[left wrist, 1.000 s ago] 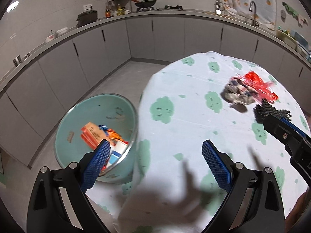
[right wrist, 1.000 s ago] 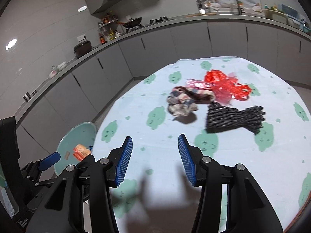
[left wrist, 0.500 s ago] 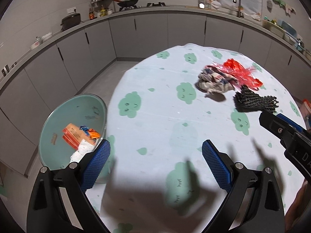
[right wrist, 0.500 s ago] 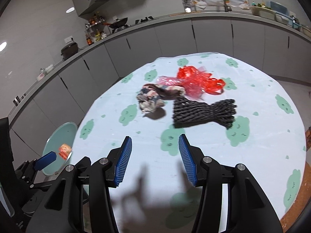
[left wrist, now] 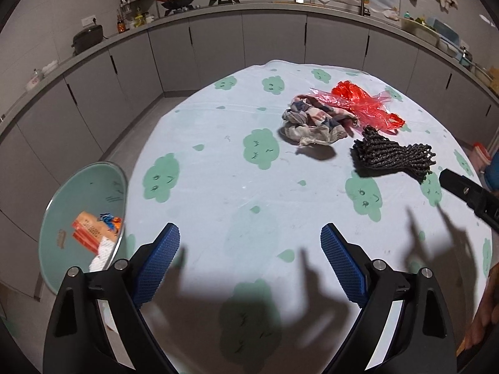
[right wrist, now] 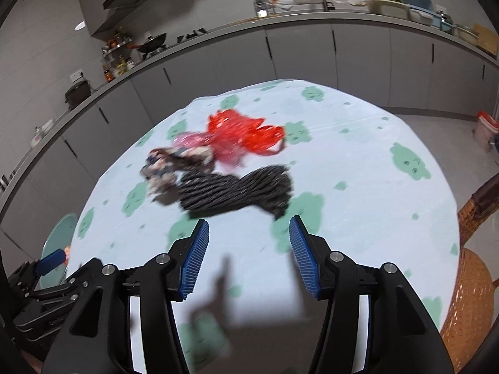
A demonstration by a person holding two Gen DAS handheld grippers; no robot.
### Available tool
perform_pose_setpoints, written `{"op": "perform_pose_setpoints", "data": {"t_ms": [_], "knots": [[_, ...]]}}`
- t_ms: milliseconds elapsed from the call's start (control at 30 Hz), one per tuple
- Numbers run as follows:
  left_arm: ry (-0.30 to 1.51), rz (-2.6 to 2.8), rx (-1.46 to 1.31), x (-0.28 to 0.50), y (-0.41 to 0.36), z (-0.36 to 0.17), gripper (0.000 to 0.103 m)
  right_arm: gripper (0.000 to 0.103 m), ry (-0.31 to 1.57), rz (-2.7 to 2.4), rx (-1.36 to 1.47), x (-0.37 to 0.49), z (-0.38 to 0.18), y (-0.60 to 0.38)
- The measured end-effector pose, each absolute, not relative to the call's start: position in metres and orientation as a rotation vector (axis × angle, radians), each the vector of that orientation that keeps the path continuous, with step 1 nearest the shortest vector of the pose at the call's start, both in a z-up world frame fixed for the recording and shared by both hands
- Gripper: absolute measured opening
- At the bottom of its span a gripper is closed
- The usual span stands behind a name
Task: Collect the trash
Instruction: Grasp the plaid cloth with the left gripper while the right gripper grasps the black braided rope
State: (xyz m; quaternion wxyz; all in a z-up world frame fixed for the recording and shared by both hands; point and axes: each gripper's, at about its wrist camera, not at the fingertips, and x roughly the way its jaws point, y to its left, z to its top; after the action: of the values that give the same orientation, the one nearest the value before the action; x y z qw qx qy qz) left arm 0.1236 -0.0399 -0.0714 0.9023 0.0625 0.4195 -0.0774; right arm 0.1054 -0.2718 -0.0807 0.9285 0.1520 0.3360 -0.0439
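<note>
Left gripper [left wrist: 249, 243] hangs above the near edge of the surface [left wrist: 218, 193], jaws spread wide with only tablecloth showing between the blue pads; they have just been closing a little, and nothing sits between them. Right gripper [right wrist: 248, 237] is over the same cloth, jaws about half apart and just been opening, empty too, their tips just short of the dark net bundle [right wrist: 237, 191].

The trash sits in a cluster toward the far right part of the surface. In the left wrist view the crumpled patterned wrapper [left wrist: 315, 121] lies nearest the middle, the red plastic bag [left wrist: 361, 101] touches it on the far side, and the dark net bundle [left wrist: 393, 155] lies just beside both, closer to the right edge. The right wrist view is blurred, but the same three show: the red plastic bag [right wrist: 246, 135] furthest back and the crumpled patterned wrapper [right wrist: 168, 165] off to the left.

Off the left edge, down on the floor, stands the pale green bin [left wrist: 62, 199] with an orange packet [left wrist: 89, 227] and white paper inside. Grey cabinets [left wrist: 215, 40] run along behind.
</note>
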Motion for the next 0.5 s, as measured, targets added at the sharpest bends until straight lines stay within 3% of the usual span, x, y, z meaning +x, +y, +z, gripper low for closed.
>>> {"op": "perform_pose_setpoints", "data": {"t_ms": [500], "knots": [[0.864, -0.17, 0.096, 0.179, -0.055, -0.063, 0.085, 0.061, 0.789, 0.052, 0.057, 0.183, -0.084, -0.267]]}}
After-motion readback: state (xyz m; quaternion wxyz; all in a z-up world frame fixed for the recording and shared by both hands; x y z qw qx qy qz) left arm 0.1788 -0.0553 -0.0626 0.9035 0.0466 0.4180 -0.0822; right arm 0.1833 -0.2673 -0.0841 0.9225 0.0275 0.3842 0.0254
